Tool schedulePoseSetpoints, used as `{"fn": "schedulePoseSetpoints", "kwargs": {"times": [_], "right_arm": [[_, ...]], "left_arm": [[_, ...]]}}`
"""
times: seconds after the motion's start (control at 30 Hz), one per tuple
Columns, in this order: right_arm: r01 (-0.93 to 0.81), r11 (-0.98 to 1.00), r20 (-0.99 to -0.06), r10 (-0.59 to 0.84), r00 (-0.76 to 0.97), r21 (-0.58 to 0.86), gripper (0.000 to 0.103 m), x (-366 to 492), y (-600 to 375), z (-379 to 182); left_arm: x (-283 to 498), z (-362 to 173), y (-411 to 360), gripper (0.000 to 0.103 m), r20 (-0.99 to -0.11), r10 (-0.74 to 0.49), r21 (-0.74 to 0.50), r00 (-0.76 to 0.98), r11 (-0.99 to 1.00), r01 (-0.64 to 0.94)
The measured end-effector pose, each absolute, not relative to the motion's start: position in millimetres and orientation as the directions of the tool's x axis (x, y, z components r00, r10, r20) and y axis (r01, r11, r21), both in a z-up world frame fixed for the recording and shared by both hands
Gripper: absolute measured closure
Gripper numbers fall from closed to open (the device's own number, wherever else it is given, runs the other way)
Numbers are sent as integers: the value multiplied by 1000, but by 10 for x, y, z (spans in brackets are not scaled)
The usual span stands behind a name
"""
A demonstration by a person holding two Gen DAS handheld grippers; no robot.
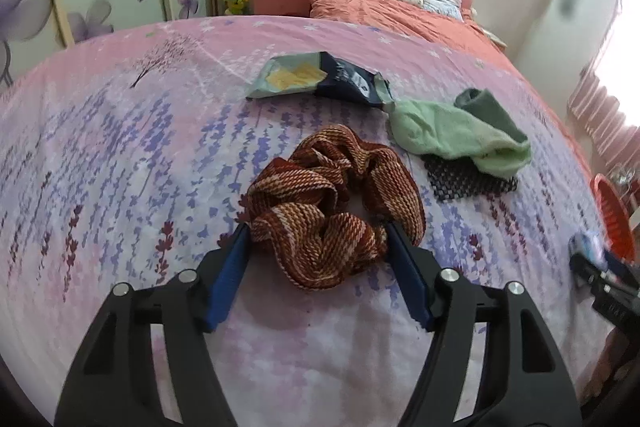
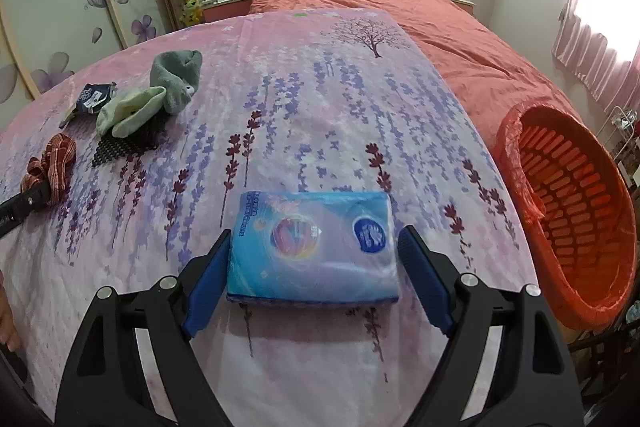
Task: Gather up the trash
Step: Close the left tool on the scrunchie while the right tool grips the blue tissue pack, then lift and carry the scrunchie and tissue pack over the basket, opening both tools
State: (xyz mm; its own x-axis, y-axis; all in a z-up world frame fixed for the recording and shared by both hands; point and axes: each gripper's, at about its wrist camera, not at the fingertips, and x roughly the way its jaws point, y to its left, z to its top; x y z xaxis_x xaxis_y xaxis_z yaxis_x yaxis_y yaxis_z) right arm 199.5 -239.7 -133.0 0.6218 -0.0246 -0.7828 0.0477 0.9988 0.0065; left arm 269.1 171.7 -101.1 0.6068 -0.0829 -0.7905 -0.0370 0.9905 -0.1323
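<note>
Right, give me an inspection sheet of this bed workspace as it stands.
Surface: pink-and-lavender floral bedsheet, flat.
Job's things: crumpled blue-and-yellow snack wrapper; orange slatted plastic bin beside the bed.
Clutter: red-and-cream woven scarf; light green towel; grey-green sock; black mesh mat; blue plastic-wrapped tissue pack.
Grippers: left gripper straddles the scarf; right gripper open around the tissue pack.
Cables: nothing seen.
Surroundings: coral duvet, pillows, floral wardrobe doors.

At the right edge of the left wrist view, the orange basket (image 1: 614, 217) is cut off and the right gripper (image 1: 596, 267) is blurred. A black mesh mat (image 1: 468, 181) lies mostly hidden under a green towel (image 1: 456, 135). The snack bag's (image 2: 90, 99) print, at the right wrist view's left, is too small to read.
</note>
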Motion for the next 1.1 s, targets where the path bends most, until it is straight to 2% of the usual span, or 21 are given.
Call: {"fn": "schedulePoseSetpoints", "kwargs": {"times": [0.03,0.07,0.1,0.2,0.27,0.7,1.1], "right_arm": [[50,999,-783,-22,621,11,22,1980,-2410,-1328],[50,999,-784,-17,621,18,23,1957,-2426,-1326],[51,998,-780,-15,625,22,29,1930,-2428,-1325],[45,998,-771,3,637,41,30,1871,-2468,-1318],[45,997,-767,19,641,63,30,1846,-2496,-1306],[69,993,-695,16,719,94,30,1659,-2761,-925],[154,988,-566,-126,815,3,30,1352,-3117,-438]], "left_arm": [[2694,-1002,1731,41,-790,-85,-142,607,989,-46],[2698,-997,1747,47,-788,-84,-147,610,988,-54],[2706,-998,1751,54,-787,-76,-140,612,989,-57],[2708,-988,1750,71,-780,-74,-136,621,989,-53],[2683,-957,1745,77,-769,-81,-141,634,989,-44],[2426,-431,1421,79,-668,-110,-114,736,992,45],[2200,90,413,79,-584,-294,-121,756,953,277]]}}
